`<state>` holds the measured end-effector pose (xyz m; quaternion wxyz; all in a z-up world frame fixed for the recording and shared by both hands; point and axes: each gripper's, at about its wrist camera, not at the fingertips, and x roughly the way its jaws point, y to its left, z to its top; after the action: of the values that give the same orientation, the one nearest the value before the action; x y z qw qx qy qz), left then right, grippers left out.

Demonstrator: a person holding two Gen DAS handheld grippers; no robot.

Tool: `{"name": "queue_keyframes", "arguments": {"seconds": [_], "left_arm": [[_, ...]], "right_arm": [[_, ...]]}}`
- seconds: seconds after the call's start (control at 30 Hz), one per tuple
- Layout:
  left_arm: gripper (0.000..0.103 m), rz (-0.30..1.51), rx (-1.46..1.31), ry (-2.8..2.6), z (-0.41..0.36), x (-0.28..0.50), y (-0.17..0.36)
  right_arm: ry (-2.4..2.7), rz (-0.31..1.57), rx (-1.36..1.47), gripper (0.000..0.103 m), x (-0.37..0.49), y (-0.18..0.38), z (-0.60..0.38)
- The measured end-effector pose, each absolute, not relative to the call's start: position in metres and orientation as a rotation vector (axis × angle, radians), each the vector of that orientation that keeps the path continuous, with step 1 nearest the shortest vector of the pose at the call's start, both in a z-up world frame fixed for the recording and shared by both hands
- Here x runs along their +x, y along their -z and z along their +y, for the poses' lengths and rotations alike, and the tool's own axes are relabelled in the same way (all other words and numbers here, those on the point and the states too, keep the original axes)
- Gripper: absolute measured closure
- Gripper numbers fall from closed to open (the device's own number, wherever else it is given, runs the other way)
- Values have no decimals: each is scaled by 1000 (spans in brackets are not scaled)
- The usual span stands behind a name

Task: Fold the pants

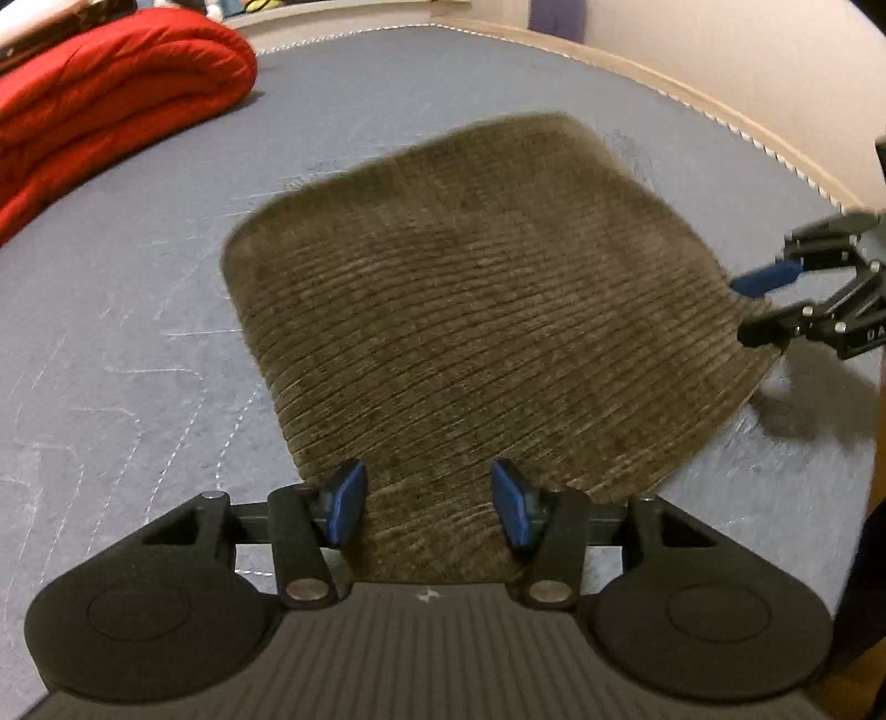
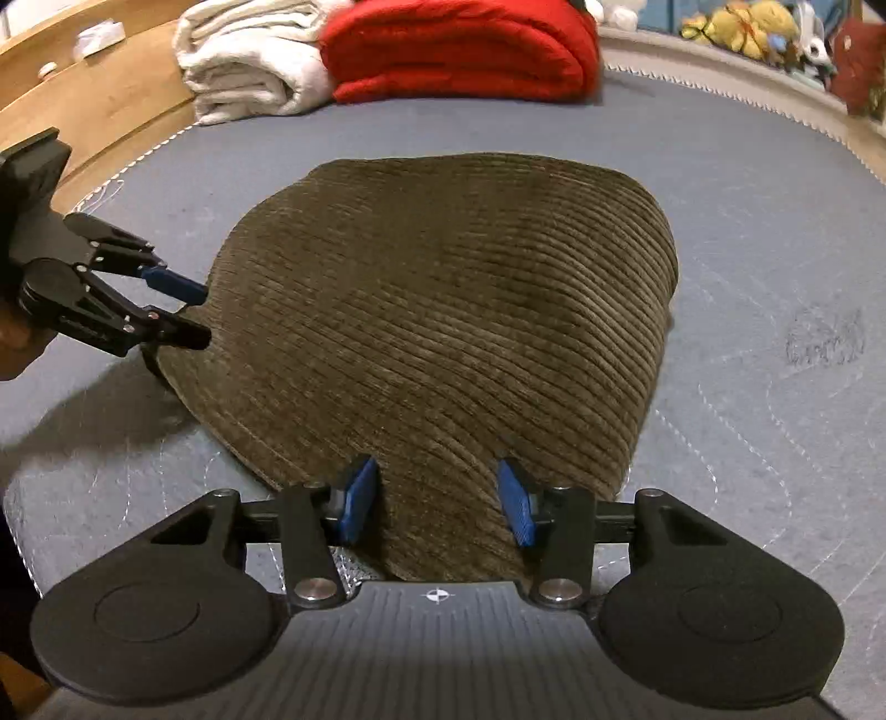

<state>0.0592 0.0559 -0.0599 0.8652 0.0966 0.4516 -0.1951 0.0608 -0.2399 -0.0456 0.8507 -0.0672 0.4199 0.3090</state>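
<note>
The pants [image 1: 487,310], brown corduroy, lie on the grey-blue quilted bed [image 1: 138,343] as one compact, thick, roughly rectangular bundle, so the folding looks nearly or wholly finished; no separate leg or waistband can be made out, and what is left seems to be at most a last tidy or one more halving; the left claw [image 1: 429,501] hovers at the near edge of the bundle with its blue pads parted, cloth showing between them but neither pad pressing on it, so it holds nothing; the right claw [image 2: 437,509] stands the same way at its own near edge, pads apart and free of the fabric. The left wrist view is smeared with motion and shows the right claw at the bundle's right corner, jaws apart around the edge; the folded red blanket [image 1: 111,105] lies on the bed beyond the pants. The right wrist view is sharper: it shows the left claw at the opposite corner, a white folded blanket [image 2: 249,61] beside the red one, a wooden surround [image 2: 94,111] and soft toys [image 2: 747,27] past the bed, none seen clearly from the other side.
</note>
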Motion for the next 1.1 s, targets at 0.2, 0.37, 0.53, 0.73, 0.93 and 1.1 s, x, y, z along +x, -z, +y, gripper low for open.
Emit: {"name": "queue_keyframes", "arguments": {"seconds": [0.2, 0.37, 0.53, 0.73, 0.93, 1.1], "left_arm": [[10, 818, 150, 283, 52, 45, 35], [1, 650, 188, 172, 14, 24, 13], [1, 623, 36, 13, 5, 2, -18], [0, 718, -71, -89, 8, -30, -41], [0, 730, -90, -115, 12, -61, -27], [0, 817, -132, -106, 14, -54, -4]], "right_arm": [[-573, 846, -71, 43, 55, 40, -255], [-436, 706, -59, 21, 44, 11, -248], [-323, 556, 96, 6, 23, -44, -255], [-303, 531, 261, 1, -10, -85, -254], [-257, 528, 146, 1, -38, -47, -244], [-197, 698, 217, 1, -31, -7, -243]]}}
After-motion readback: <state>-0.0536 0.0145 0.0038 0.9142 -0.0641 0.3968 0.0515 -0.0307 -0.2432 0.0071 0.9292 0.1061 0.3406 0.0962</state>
